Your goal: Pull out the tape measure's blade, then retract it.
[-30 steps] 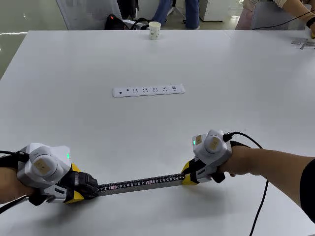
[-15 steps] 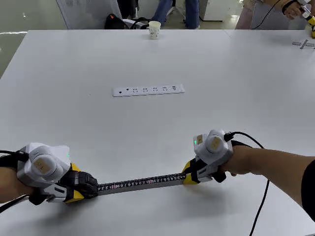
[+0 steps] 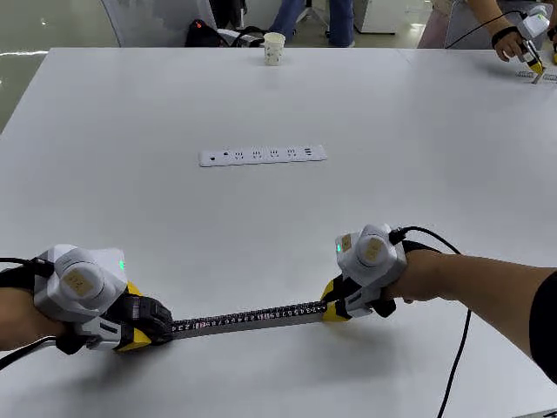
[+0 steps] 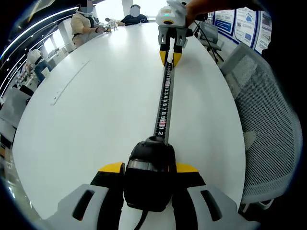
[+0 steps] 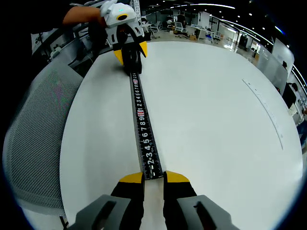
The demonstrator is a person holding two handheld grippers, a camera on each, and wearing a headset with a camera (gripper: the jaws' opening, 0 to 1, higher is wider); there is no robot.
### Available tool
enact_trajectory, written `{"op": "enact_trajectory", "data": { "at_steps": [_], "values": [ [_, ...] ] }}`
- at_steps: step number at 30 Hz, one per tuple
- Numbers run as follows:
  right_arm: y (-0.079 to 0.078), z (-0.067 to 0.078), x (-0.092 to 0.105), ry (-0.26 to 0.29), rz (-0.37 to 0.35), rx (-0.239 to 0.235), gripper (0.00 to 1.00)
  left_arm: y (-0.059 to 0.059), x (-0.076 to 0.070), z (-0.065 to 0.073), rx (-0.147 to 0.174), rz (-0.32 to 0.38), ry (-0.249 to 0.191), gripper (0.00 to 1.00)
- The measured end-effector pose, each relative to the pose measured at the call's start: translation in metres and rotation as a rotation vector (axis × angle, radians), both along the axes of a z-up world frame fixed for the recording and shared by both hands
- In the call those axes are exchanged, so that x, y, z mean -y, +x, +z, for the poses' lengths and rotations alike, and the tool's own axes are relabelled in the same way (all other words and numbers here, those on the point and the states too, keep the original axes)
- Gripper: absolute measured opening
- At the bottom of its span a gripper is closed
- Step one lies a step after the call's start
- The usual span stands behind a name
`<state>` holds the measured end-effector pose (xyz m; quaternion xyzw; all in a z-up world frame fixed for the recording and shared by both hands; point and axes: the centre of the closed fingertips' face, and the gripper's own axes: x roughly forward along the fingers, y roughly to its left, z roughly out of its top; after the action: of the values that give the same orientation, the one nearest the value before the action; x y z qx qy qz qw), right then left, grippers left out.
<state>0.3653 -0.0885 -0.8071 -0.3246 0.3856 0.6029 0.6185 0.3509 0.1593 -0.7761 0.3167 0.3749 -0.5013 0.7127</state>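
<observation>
Near surface (image 3: 278,96) front edge: left gripper (image 4: 149,168) jaws clamp tape measure case (image 4: 148,189); right gripper (image 5: 153,178) jaws pinch blade (image 5: 142,124), tip hidden between them.

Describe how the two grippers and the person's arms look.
Both the left gripper and the right gripper have a rounded white housing with a tan square patch and a small green light on top, and yellow jaw tips. A black cable leaves the right one. A dark sleeve shows on the right arm.

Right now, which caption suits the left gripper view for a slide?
Left gripper clamps the tape measure case; right gripper holds the extended blade by its end over the white table.
</observation>
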Motion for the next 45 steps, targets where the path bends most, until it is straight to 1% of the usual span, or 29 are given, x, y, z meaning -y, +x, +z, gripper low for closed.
{"op": "enact_trajectory", "data": {
  "at_steps": [3,8,11,16,20,22,28,31,33,34,36,39,41,43,45],
  "values": [
    [-0.0001,-0.0004,0.0002,0.001,-0.005,-0.002,0.11,-0.0006,0.0003,0.0001,0.004,-0.006,-0.001,0.33],
    [0.0000,-0.0006,0.0002,-0.006,0.006,0.008,0.11,-0.0020,0.0005,0.0007,0.009,-0.006,-0.010,0.33],
    [-0.0002,-0.0002,0.0001,-0.005,0.006,0.006,0.11,-0.0007,0.0007,0.0010,0.009,-0.003,-0.008,0.34],
    [-0.0005,-0.0001,-0.0007,-0.023,0.026,0.012,0.12,-0.0023,0.0011,0.0010,0.018,-0.021,0.021,0.34],
    [-0.0007,-0.0004,-0.0003,-0.034,0.034,0.015,0.12,-0.0016,0.0005,0.0013,0.018,-0.022,0.025,0.34],
    [-0.0012,-0.0003,-0.0001,-0.042,0.055,0.031,0.12,-0.0017,0.0003,0.0012,0.014,-0.016,0.027,0.34],
    [-0.0015,-0.0005,0.0002,-0.052,0.064,0.040,0.12,-0.0038,-0.0004,0.0013,0.010,-0.036,0.047,0.34],
    [-0.0024,-0.0011,-0.0001,-0.073,0.098,0.057,0.12,-0.0008,-0.0029,0.0020,0.012,-0.043,0.072,0.36],
    [-0.0023,-0.0013,0.0001,-0.084,0.112,0.063,0.12,0.0006,-0.0044,0.0035,0.009,-0.043,0.078,0.37],
    [-0.0020,-0.0014,0.0004,-0.089,0.118,0.067,0.13,-0.0005,-0.0048,0.0044,0.005,-0.043,0.079,0.38],
    [-0.0006,-0.0009,0.0010,-0.098,0.127,0.082,0.15,-0.0010,-0.0054,0.0062,0.006,-0.044,0.078,0.38],
    [0.0006,-0.0004,0.0035,-0.115,0.134,0.091,0.20,-0.0034,-0.0037,0.0071,-0.002,-0.048,0.065,0.43],
    [0.0001,0.0003,0.0055,-0.129,0.144,0.093,0.22,-0.0051,-0.0047,0.0064,-0.011,-0.049,0.071,0.46],
    [-0.0008,0.0004,0.0072,-0.140,0.147,0.093,0.24,-0.0057,-0.0061,0.0060,-0.014,-0.043,0.074,0.46],
    [-0.0016,0.0003,0.0079,-0.144,0.151,0.094,0.26,-0.0071,-0.0073,0.0056,-0.023,-0.031,0.074,0.48]
  ]
}}
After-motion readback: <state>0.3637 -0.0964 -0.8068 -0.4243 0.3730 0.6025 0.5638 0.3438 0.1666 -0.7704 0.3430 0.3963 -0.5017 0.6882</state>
